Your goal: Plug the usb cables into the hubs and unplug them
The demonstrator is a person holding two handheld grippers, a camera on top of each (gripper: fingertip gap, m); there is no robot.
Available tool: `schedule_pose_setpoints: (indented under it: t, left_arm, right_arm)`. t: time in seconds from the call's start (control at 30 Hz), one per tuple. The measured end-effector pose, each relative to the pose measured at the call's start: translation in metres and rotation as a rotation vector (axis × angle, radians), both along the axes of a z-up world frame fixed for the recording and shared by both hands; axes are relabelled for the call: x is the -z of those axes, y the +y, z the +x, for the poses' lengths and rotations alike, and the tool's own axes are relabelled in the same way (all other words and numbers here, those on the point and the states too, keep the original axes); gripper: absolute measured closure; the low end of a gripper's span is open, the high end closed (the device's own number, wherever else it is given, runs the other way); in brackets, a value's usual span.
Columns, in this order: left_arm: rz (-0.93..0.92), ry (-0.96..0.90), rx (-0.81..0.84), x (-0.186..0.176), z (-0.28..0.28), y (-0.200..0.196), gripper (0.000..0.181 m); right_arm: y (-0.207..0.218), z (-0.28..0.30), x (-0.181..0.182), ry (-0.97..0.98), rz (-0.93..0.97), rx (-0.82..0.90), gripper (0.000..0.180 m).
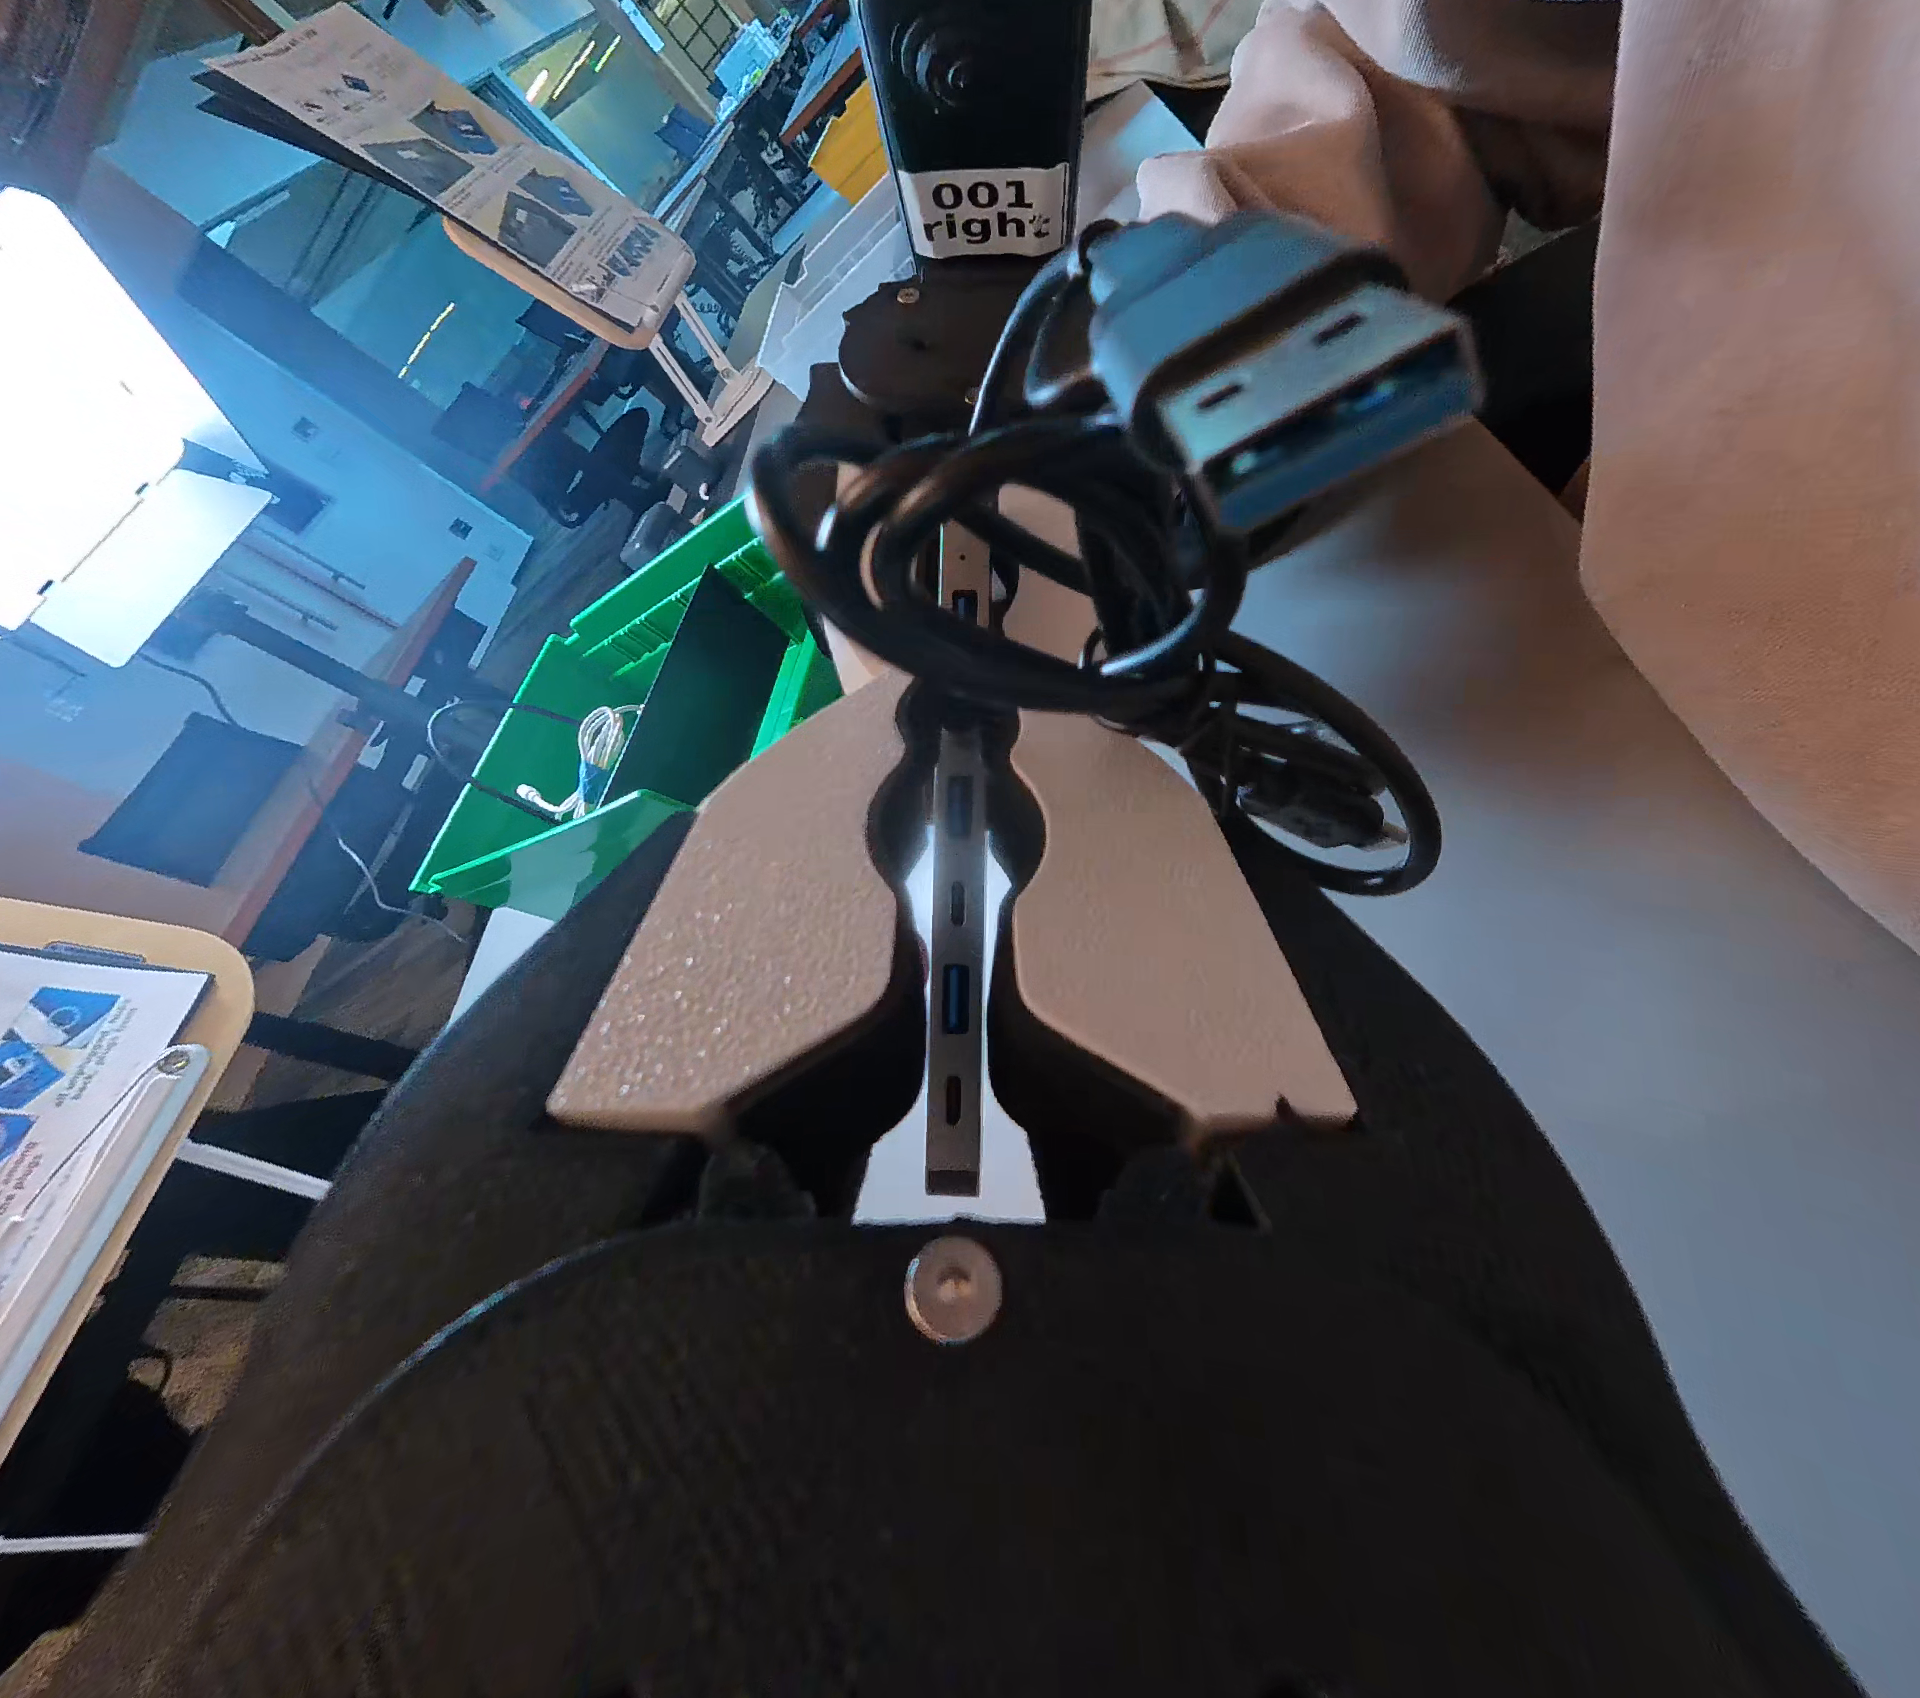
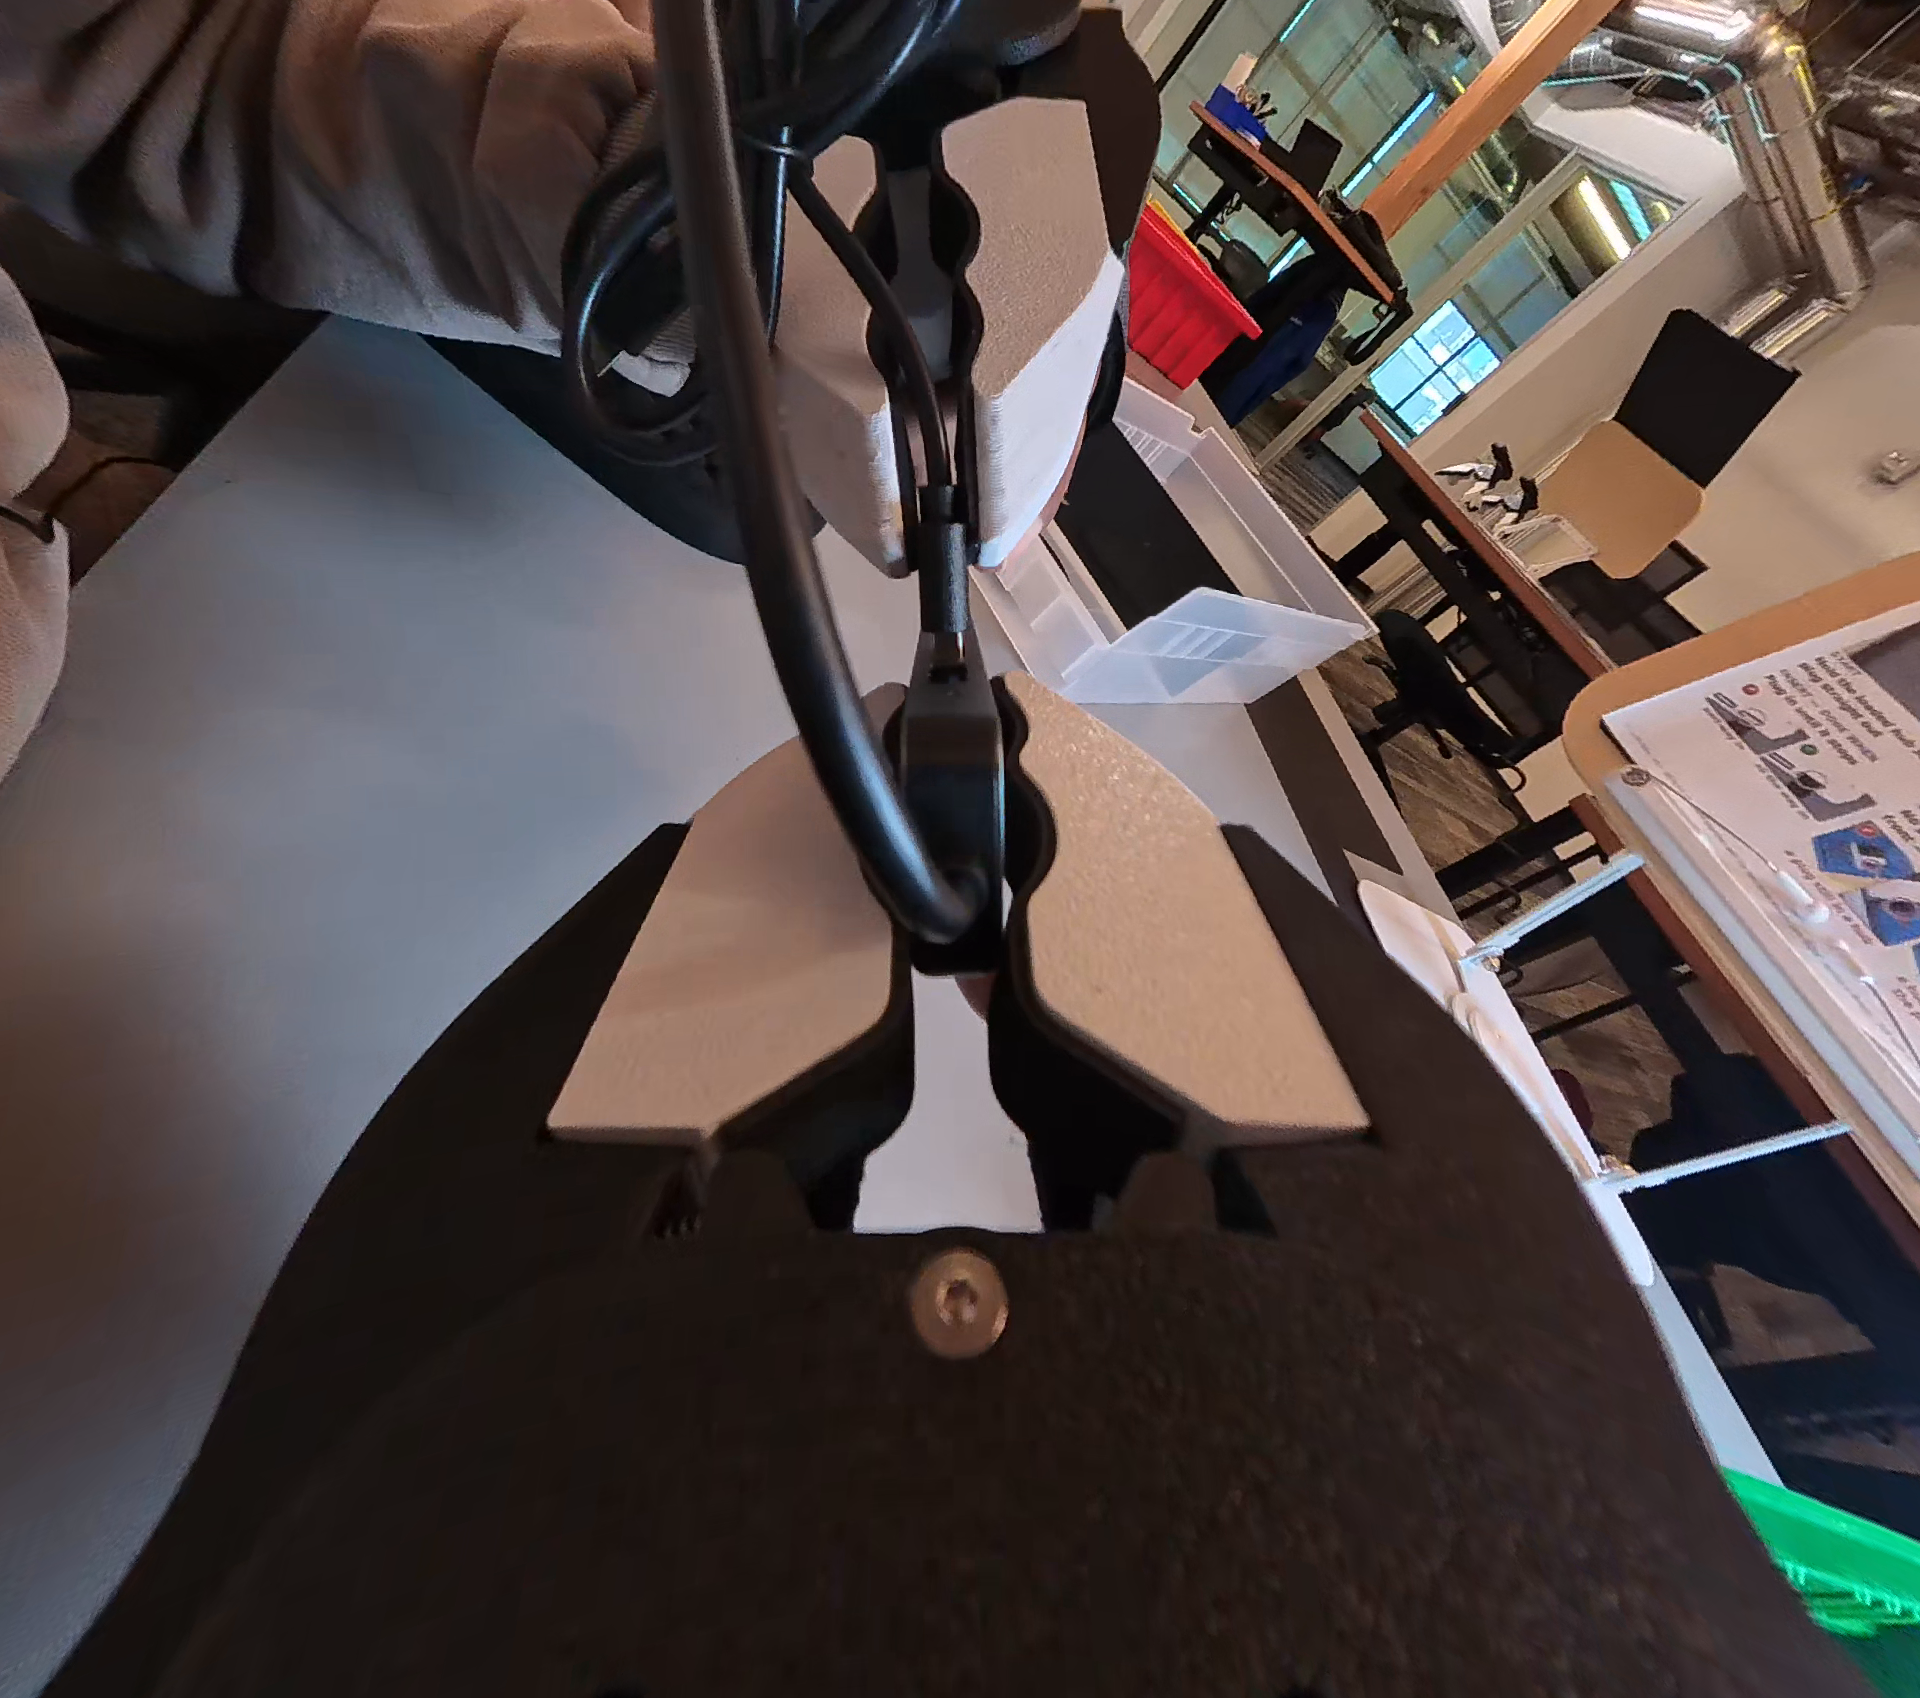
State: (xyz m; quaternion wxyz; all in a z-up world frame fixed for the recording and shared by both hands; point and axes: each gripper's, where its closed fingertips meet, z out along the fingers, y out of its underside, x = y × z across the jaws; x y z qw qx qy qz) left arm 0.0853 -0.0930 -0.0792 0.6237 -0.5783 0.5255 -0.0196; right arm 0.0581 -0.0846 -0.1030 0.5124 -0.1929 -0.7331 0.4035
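- Grey slim USB hub (image 1: pixel 956 1004) clamped edge-on between the fingers of the left gripper (image 1: pixel 956 713). Long axis running straight away along the fingers, with a row of ports on the narrow edge facing the left wrist camera.
- Closed on a black plug (image 2: pixel 948 765): the right gripper (image 2: pixel 951 692), plug body pinched between the finger pads, cord looping out of the back and away to the side.
- Face to face, the two grippers, tips near each other. Plug's long axis in line with the hub's far end rather than with the port row, so probably needing a turn towards that edge before any push.
- Hanging round the hub's far half, a tangled black cable bundle (image 1: pixel 1039 588), partly screening the farthest ports.
- Loose from that bundle and close to the left camera, a USB-A plug (image 1: pixel 1309 381), metal mouth open to the lens, held by neither gripper.
- Nearer the open ports: the right gripper.
- Off the table (image 2: pixel 364 713) edge, a green bin (image 1: pixel 540 838) holding a coiled white cable (image 1: pixel 597 744).
- Beyond the left gripper, a clear compartment box (image 2: pixel 1205 640) and a red bin (image 2: pixel 1184 287); contents not discernible.
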Motion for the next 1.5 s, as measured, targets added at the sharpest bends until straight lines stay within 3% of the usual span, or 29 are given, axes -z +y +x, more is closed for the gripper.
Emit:
schedule_pose_setpoints:
  t: [0.37, 0.67, 0.93, 1.07, 1.13, 1.17, 1.3, 1.4, 1.5]
  left_arm:
    - [-0.018, -0.084, 0.085, -0.003, 0.005, -0.007, 0.172]
    - [-0.048, -0.119, 0.098, -0.002, 0.004, -0.005, 0.171]
    - [-0.094, -0.115, 0.081, 0.008, -0.002, -0.001, 0.171]
    - [-0.116, -0.241, 0.088, 0.000, -0.009, 0.002, 0.168]
    - [-0.160, -0.280, 0.042, -0.001, -0.017, 0.010, 0.143]
    - [-0.184, -0.300, 0.033, -0.002, -0.022, 0.012, 0.138]
    - [-0.183, -0.403, -0.078, -0.018, -0.063, 0.020, 0.127]
    - [-0.190, -0.455, -0.279, -0.029, -0.123, 0.024, 0.120]
    - [-0.206, -0.472, -0.520, -0.034, -0.197, 0.015, 0.127]
  right_arm:
    - [-0.009, 0.005, -0.003, 0.000, 0.025, -0.038, 0.169]
    - [-0.009, 0.006, -0.001, -0.060, -0.070, -0.068, 0.170]
    - [-0.002, 0.001, 0.008, -0.090, 0.037, 0.011, 0.170]
    - [0.001, -0.006, 0.004, -0.084, 0.022, 0.039, 0.169]
    - [0.004, -0.008, -0.002, -0.069, -0.004, 0.038, 0.169]
    - [0.009, -0.009, -0.004, -0.068, -0.011, 0.054, 0.169]
    - [0.043, -0.004, -0.002, -0.068, -0.014, 0.153, 0.169]
    - [0.075, 0.003, -0.003, -0.081, -0.046, 0.243, 0.169]
    - [0.105, 0.013, -0.003, -0.084, -0.111, 0.322, 0.168]
